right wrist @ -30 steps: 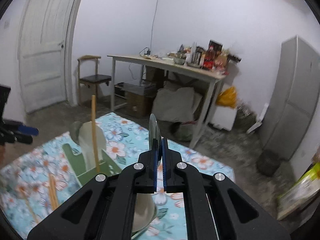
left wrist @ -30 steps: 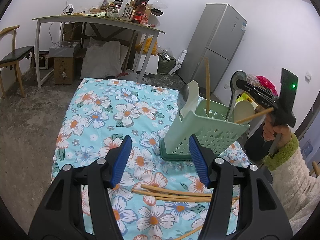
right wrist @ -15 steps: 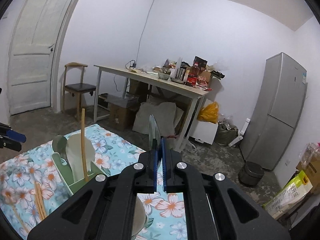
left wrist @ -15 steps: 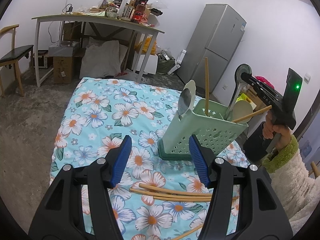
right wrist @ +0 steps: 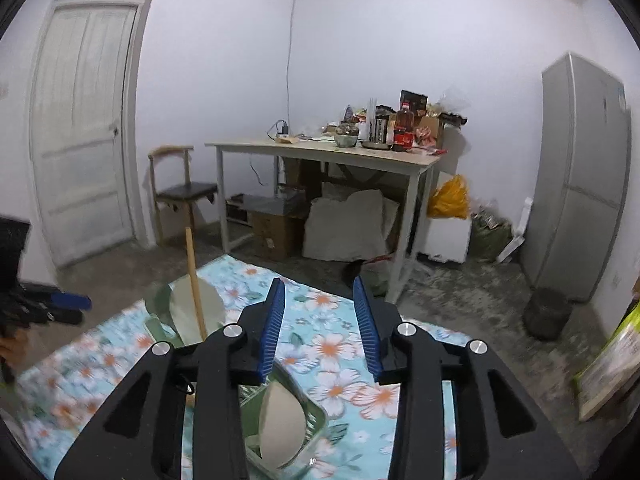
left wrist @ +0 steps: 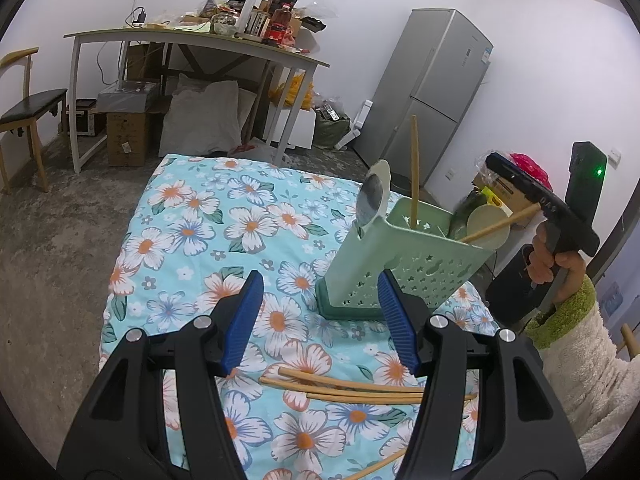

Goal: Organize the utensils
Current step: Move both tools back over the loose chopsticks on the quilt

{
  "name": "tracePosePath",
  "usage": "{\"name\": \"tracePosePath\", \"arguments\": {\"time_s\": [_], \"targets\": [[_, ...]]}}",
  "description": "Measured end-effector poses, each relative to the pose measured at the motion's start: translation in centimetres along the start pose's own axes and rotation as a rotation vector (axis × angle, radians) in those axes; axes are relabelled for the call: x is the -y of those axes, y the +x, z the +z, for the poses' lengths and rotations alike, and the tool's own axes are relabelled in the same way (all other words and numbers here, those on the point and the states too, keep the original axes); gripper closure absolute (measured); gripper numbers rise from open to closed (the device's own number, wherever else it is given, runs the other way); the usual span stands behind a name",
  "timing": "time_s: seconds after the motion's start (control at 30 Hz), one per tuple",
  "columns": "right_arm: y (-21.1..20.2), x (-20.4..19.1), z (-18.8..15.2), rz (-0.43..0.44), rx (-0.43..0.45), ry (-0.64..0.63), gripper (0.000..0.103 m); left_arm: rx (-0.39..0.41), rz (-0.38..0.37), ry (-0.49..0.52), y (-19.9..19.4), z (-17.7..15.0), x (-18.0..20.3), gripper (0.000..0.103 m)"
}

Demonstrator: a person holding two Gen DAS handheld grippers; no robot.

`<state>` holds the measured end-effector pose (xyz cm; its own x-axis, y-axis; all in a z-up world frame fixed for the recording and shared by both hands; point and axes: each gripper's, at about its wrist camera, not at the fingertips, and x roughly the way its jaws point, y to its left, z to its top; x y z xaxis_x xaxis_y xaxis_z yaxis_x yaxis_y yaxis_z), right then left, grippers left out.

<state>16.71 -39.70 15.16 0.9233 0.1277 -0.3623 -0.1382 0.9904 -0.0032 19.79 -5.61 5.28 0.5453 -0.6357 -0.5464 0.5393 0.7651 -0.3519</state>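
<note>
Right gripper (right wrist: 319,326) has let go of the spoon it was pinching a second ago; jaws opening, nothing between them; spoon now sits in the holder (left wrist: 404,264), so that piece is stowed. Right hand (left wrist: 560,260) hovers over the holder, tilted slightly down; left gripper (left wrist: 320,320) half open, empty, over chopsticks (left wrist: 344,390) on the cloth (left wrist: 188,216).

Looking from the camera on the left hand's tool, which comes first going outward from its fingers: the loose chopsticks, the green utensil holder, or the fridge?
1. Loose chopsticks: on the flowered cloth, just below the left gripper.
2. Green utensil holder: just beyond the fingers, to the right.
3. Fridge: far back against the wall, on the right.
</note>
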Motion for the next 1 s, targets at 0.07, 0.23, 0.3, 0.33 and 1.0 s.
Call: {"name": "tracePosePath", "arguments": {"time_s": [0.07,0.23,0.3,0.33,1.0], "targets": [[-0.5,0.9,0.0,0.043,0.013,0.065,0.063,0.000,0.001,-0.001,0.0,0.0,0.0,0.047],[-2.6,2.8,-0.3,0.105,0.064,0.223,0.060,-0.001,-0.006,0.000,0.1,-0.2,0.3,0.047],[-3.7,3.1,-0.6,0.109,0.083,0.272,0.055,-0.001,-0.011,-0.001,0.1,-0.2,0.3,0.047],[-4.5,3.1,-0.8,0.111,0.095,0.300,0.053,-0.001,-0.013,0.000,0.0,-0.3,0.2,0.047],[-6.3,-8.8,-13.9,-0.171,-0.327,0.368,0.014,-0.137,-0.054,0.024,1.1,-4.5,1.3,0.039]]}}
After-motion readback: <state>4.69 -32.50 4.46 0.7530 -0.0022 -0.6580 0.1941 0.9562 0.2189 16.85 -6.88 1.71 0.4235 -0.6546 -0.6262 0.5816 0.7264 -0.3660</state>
